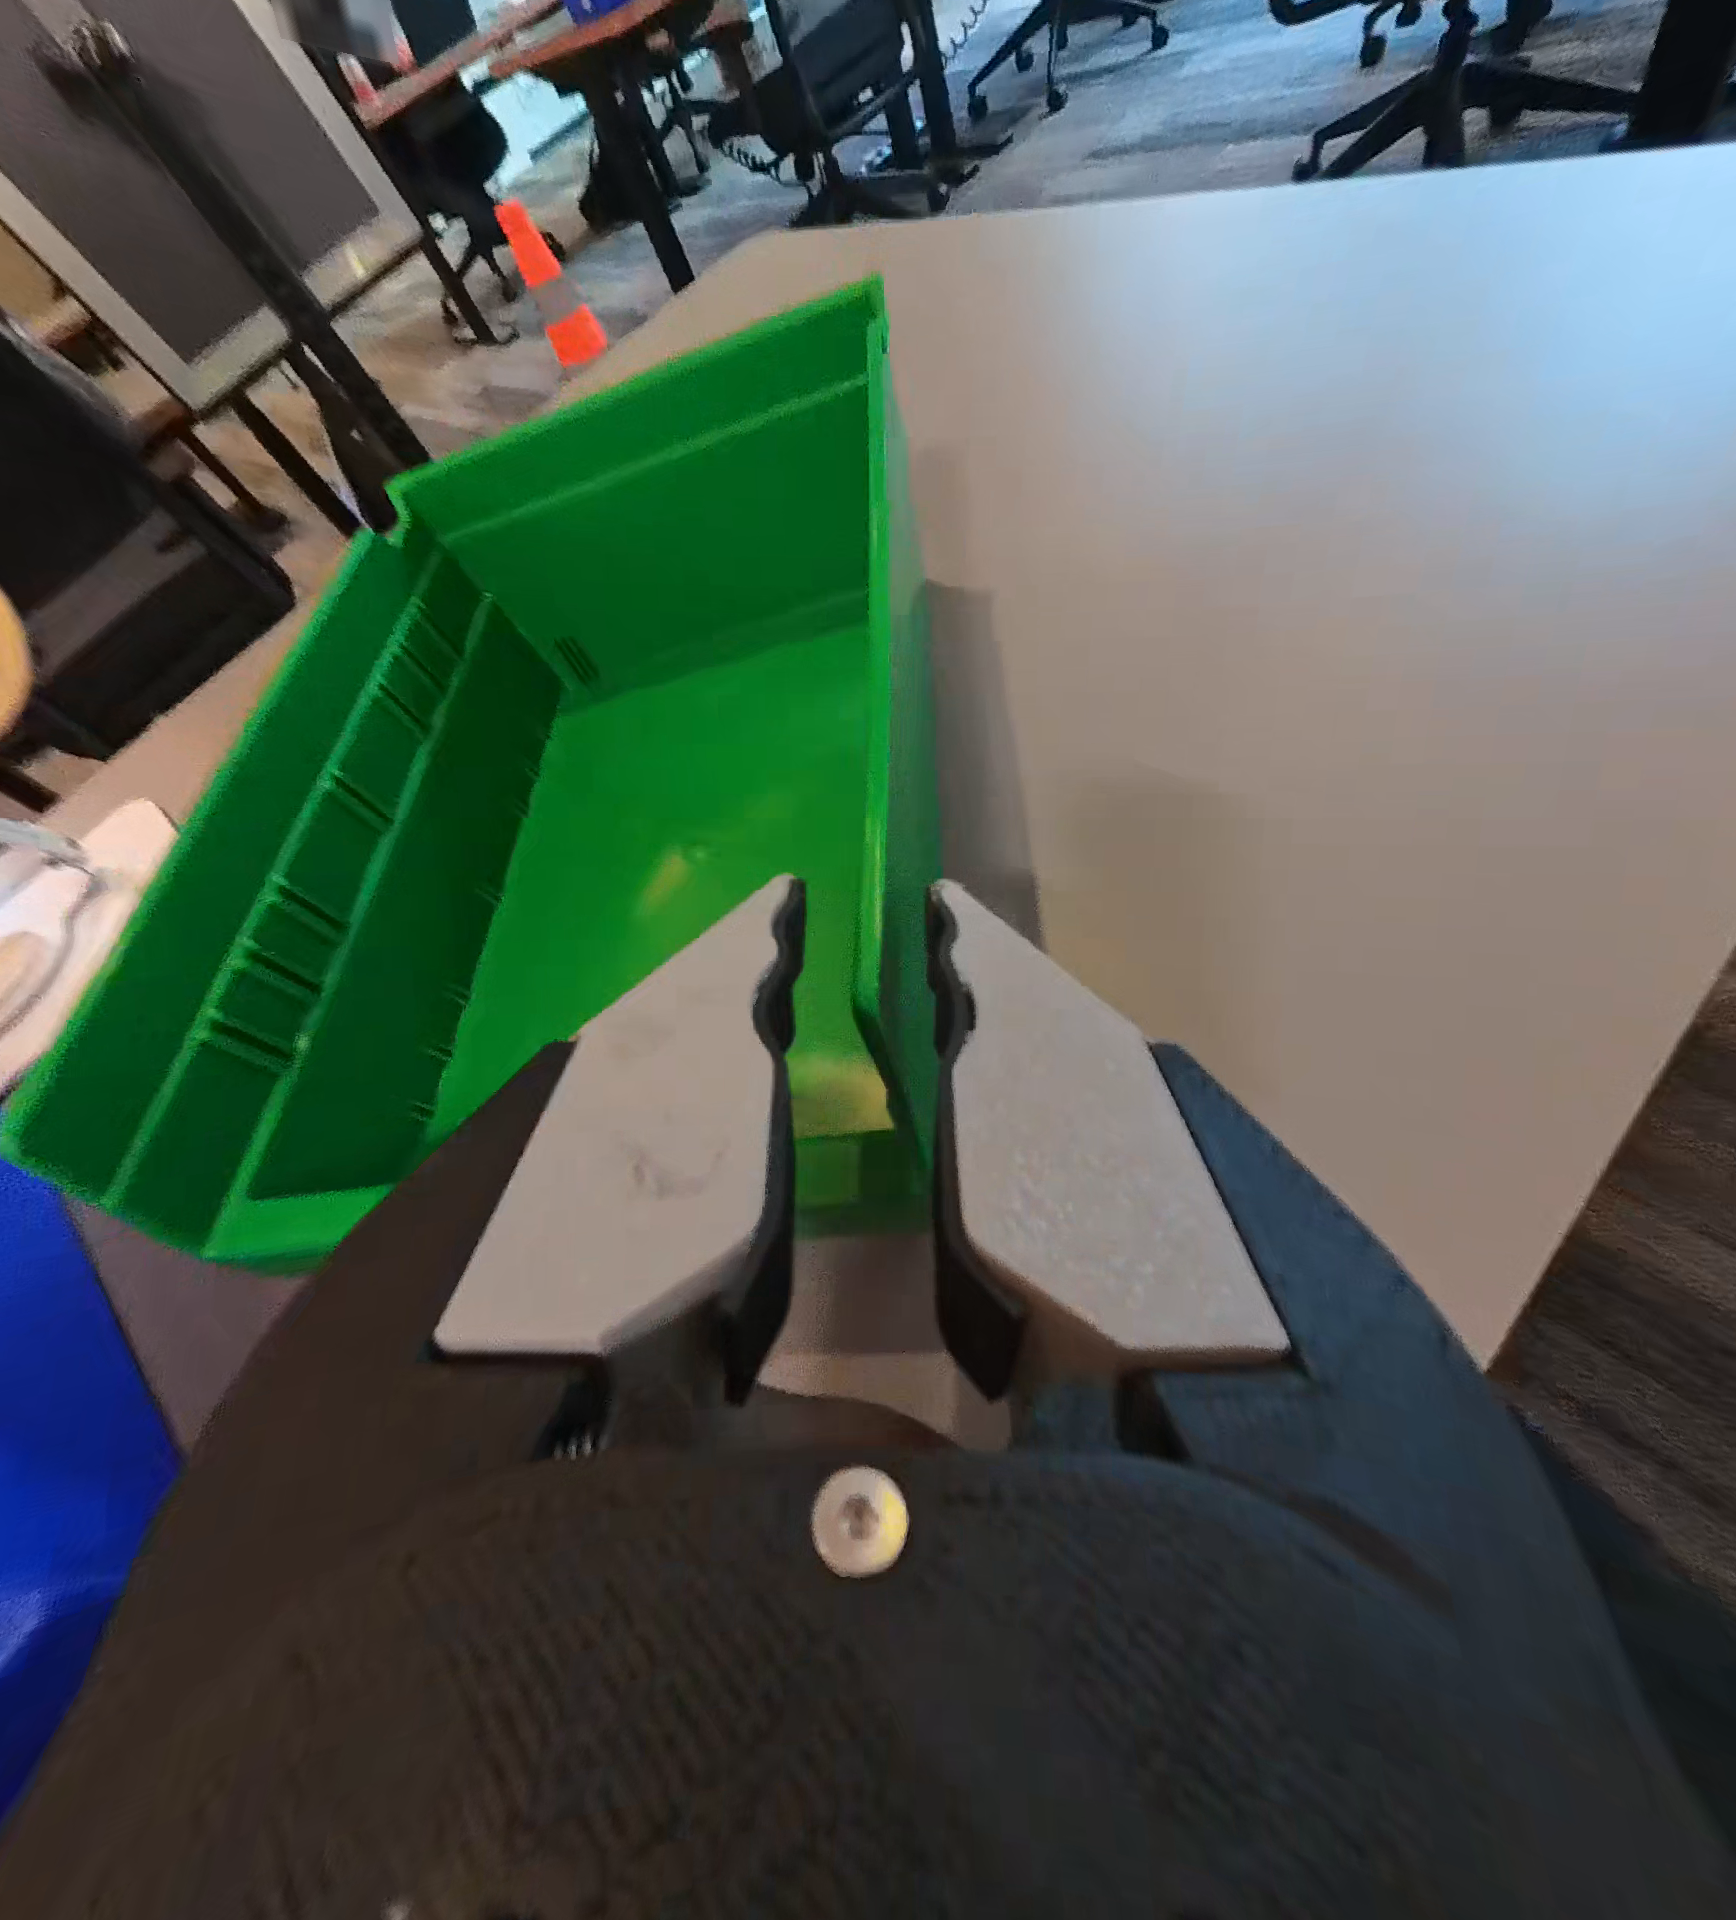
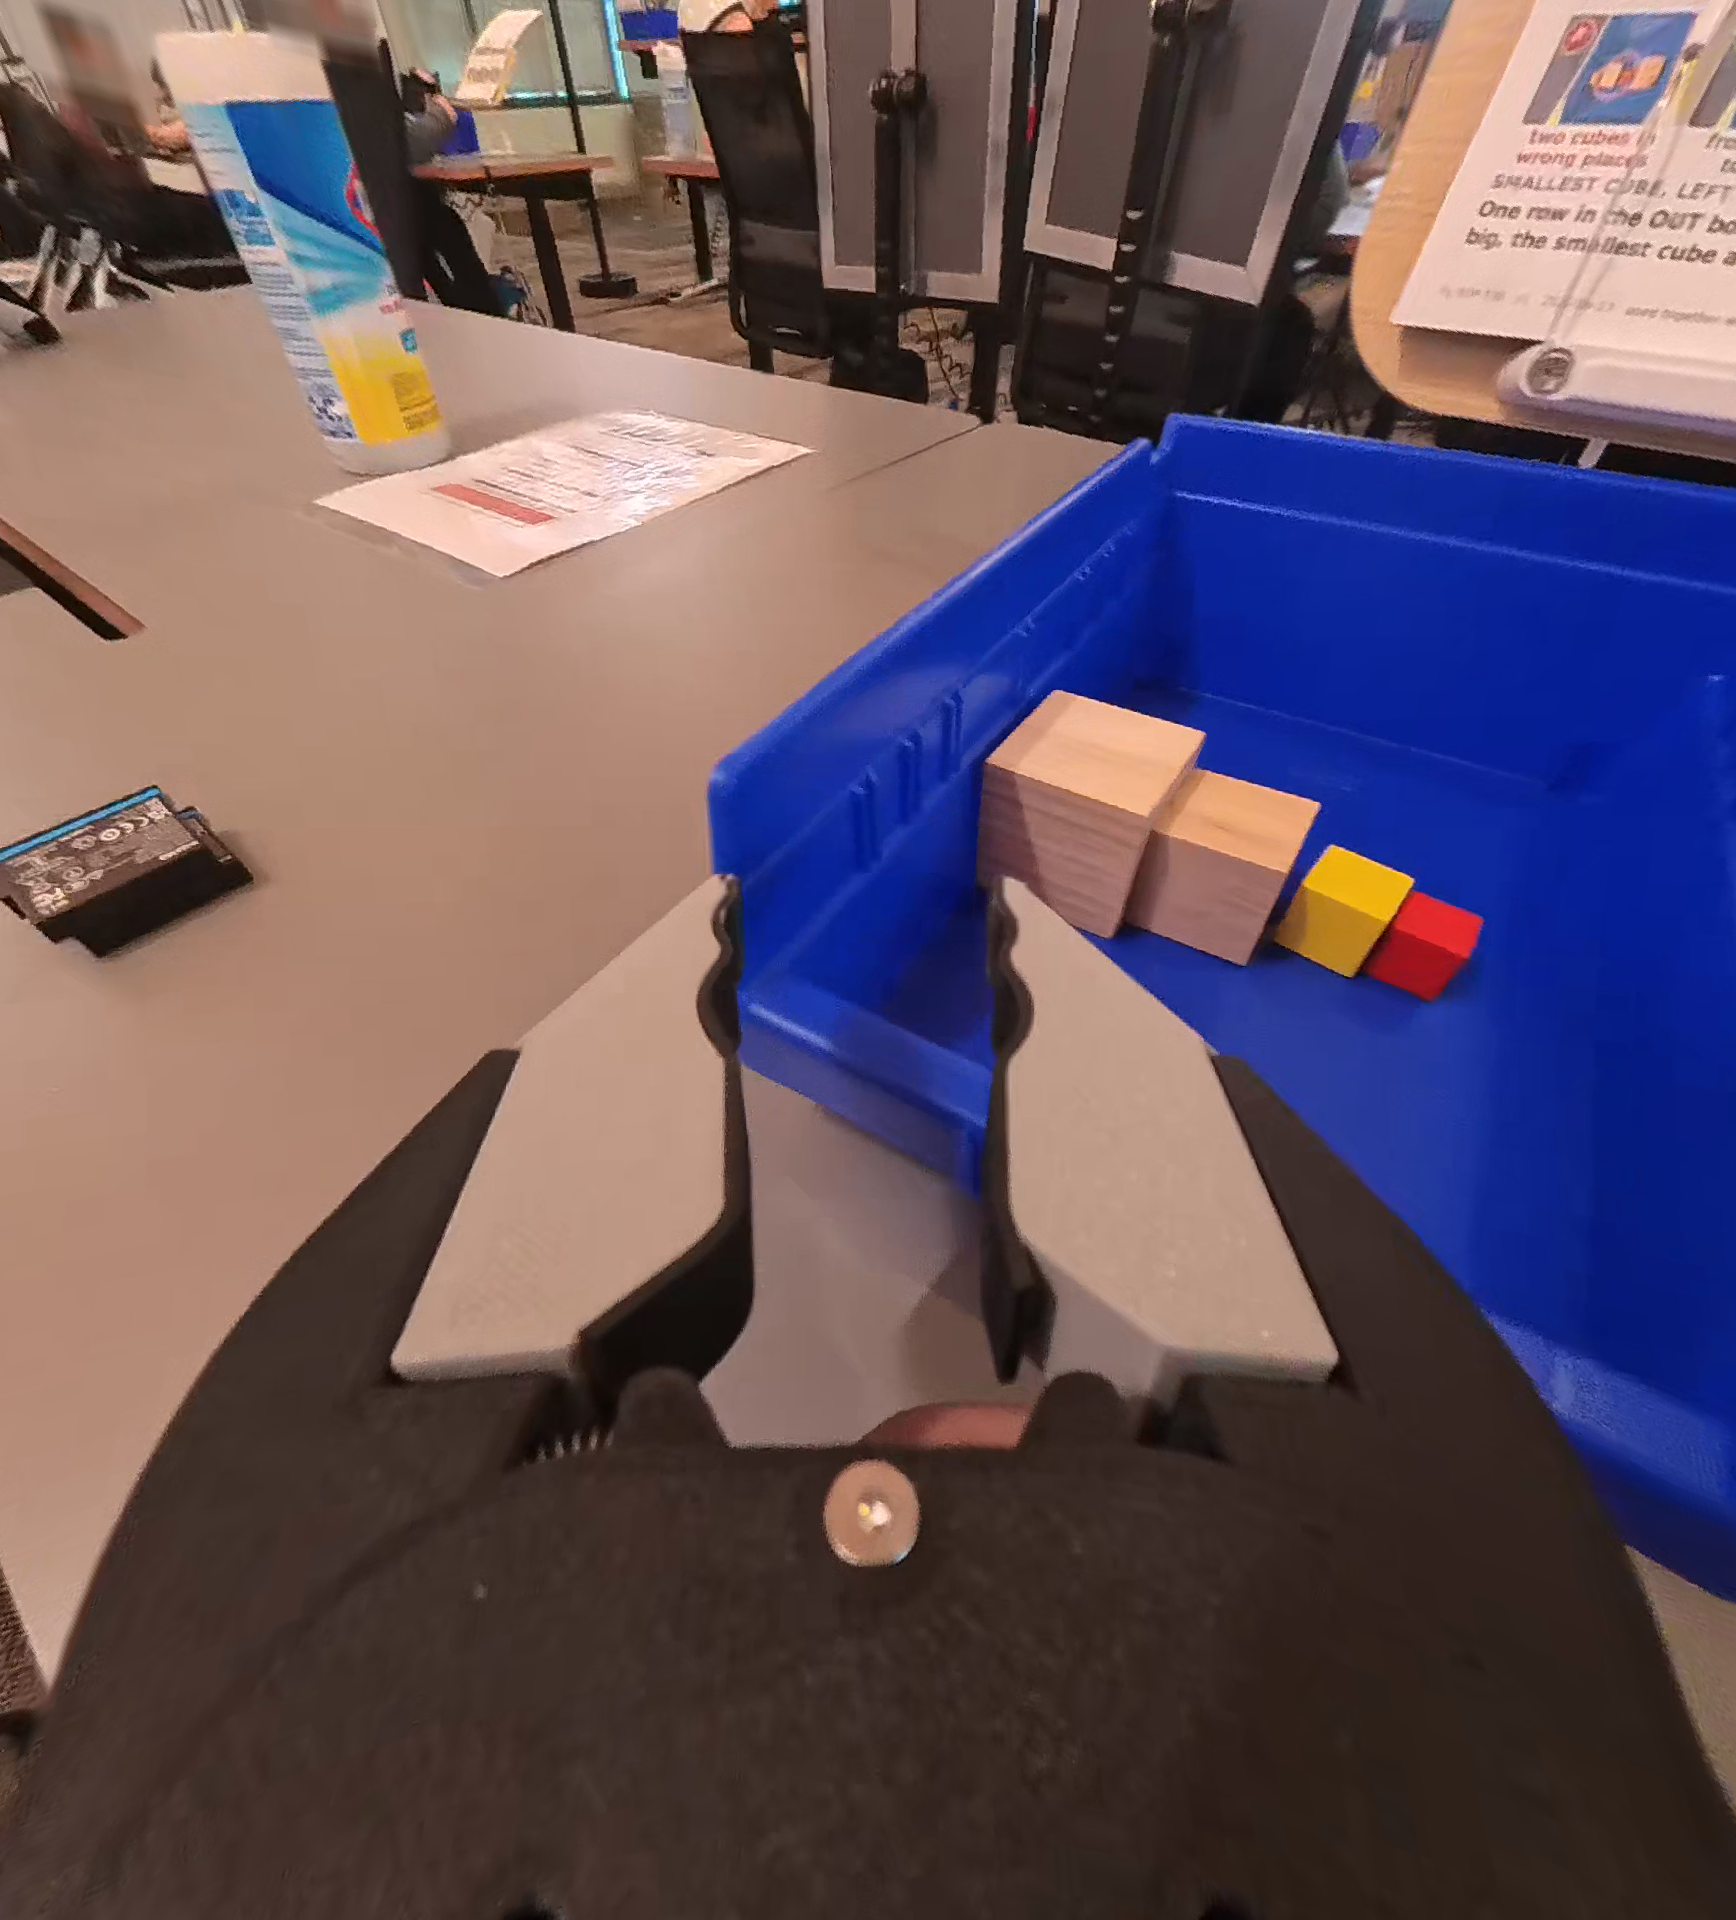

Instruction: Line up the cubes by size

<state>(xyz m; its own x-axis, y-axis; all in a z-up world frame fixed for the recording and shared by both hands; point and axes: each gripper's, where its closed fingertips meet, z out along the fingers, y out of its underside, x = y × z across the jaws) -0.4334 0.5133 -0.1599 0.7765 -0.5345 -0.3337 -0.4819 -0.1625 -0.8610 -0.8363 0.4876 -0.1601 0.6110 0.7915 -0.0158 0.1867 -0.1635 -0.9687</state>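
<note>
The task looks all but finished. In the right wrist view four cubes sit in one row on the floor of the blue bin point(image 2: 1466, 582), near its left wall, each touching the next. From left to right: the large wooden cube point(image 2: 1082, 805), the smaller wooden cube point(image 2: 1222, 868), the yellow cube point(image 2: 1342, 906), the red cube point(image 2: 1427, 940), descending steadily in size. The green bin point(image 1: 635, 644) in the left wrist view holds nothing visible, so no cube seems left to move. The left gripper point(image 1: 864, 914) hovers over the green bin's right wall, narrowly parted and empty. The right gripper point(image 2: 859, 914) straddles the blue bin's near-left corner, moderately open, holding nothing.
</note>
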